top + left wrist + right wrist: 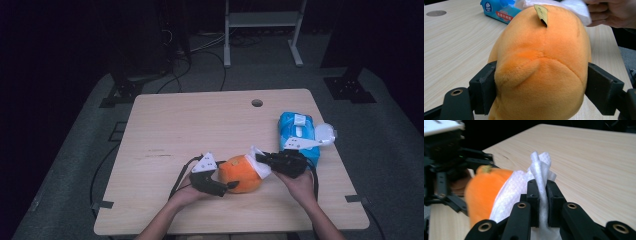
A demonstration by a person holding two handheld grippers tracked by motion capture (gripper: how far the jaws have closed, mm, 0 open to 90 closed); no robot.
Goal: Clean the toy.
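Orange plush toy lay near the table's front edge, clamped between the left gripper's jaws, which pressed its sides. Right gripper was closed on a white wipe, the sheet draped against the toy's upper side. Blue wipes pack sat toward the right edge, flap open, a wipe protruding.

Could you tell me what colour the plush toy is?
Orange; the plush toy shows best in the left gripper view.
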